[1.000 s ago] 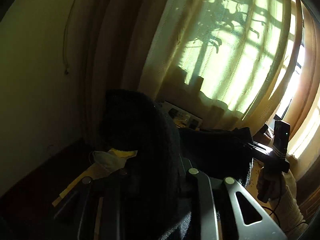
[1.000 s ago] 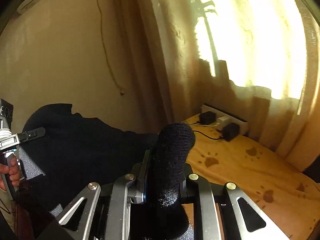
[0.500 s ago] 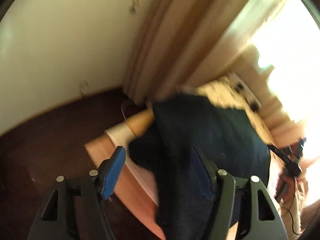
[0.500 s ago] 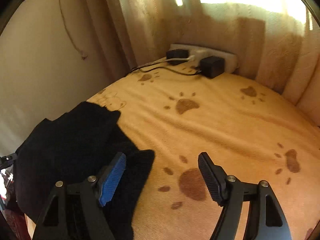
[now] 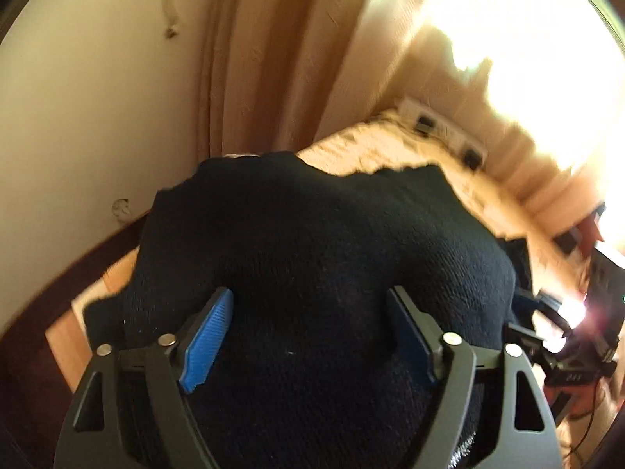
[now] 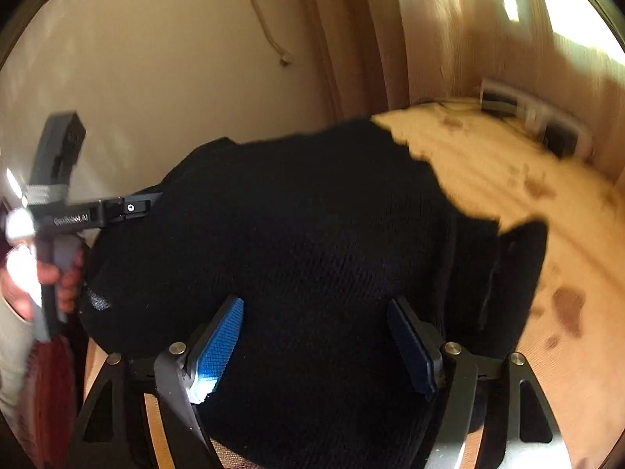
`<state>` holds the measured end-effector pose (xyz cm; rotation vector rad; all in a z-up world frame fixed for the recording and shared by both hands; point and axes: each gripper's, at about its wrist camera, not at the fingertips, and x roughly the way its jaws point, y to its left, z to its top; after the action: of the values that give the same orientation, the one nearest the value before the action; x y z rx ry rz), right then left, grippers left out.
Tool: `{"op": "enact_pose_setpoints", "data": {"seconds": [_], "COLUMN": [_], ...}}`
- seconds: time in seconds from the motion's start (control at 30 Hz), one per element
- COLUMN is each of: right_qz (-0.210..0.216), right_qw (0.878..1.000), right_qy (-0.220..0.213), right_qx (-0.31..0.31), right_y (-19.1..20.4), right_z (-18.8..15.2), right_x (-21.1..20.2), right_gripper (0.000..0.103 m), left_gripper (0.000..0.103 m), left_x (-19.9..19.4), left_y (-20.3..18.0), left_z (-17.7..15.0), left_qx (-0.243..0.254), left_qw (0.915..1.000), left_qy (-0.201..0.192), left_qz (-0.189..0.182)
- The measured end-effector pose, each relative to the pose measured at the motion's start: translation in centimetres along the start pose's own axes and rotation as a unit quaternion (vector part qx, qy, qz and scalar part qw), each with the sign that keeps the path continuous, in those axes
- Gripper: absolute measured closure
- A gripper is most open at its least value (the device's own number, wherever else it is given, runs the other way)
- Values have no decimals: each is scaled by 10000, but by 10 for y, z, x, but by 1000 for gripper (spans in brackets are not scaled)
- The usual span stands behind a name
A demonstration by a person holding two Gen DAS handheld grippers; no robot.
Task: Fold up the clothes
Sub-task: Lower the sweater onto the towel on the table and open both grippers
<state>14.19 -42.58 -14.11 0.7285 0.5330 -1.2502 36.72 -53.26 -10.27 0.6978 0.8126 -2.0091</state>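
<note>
Left tongs (image 5: 310,328): spread wide, blue pads (image 5: 209,336) clear of one another, black knitted garment (image 5: 324,258) bulging up between them, not pinched. Right tongs (image 6: 316,336): likewise spread, same garment (image 6: 312,234) heaped between the fingers. Garment lying on the paw-print bed cover (image 6: 508,179), toward the edge at 9 o'clock, nearest the wall. Power strip (image 6: 539,125) with plugs at 1 o'clock by the curtain (image 5: 273,51). Left tool and gripping hand (image 6: 58,277) visible at 9 o'clock in the right view.

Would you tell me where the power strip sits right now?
In the right wrist view, the power strip lies at the upper right, at the blanket's far edge below the curtain.
</note>
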Motion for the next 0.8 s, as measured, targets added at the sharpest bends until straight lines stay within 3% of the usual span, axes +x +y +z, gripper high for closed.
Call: {"op": "enact_pose_setpoints", "data": {"seconds": [0.1, 0.27, 0.43, 0.5, 0.63, 0.8], "right_qz": [-73, -274, -209, -171, -570, -695], "right_qw": [9999, 9994, 9995, 9994, 9968, 9974], "right_qy": [-17, -61, -116, -56, 28, -151], "right_qx": [-87, -226, -194, -295, -565, 111], "right_y": [3, 13, 11, 17, 32, 29], "right_z": [-2, -5, -5, -6, -9, -13], "right_x": [-1, 0, 1, 0, 1, -25], "right_gripper": [25, 20, 13, 1, 1, 1], "left_gripper": [18, 1, 1, 1, 0, 0], "left_x": [-2, -11, -27, -33, -50, -78], "left_y": [-1, -2, -9, -16, -32, -58], "left_z": [-4, -1, -5, -12, -28, -46], "left_qx": [64, -95, -172, -149, -116, 45], "left_qw": [10000, 9988, 9946, 9911, 9830, 9693], "left_qy": [-18, -216, -457, -588, -753, -1090], "left_qz": [20, 418, 916, 1187, 1671, 2205]}}
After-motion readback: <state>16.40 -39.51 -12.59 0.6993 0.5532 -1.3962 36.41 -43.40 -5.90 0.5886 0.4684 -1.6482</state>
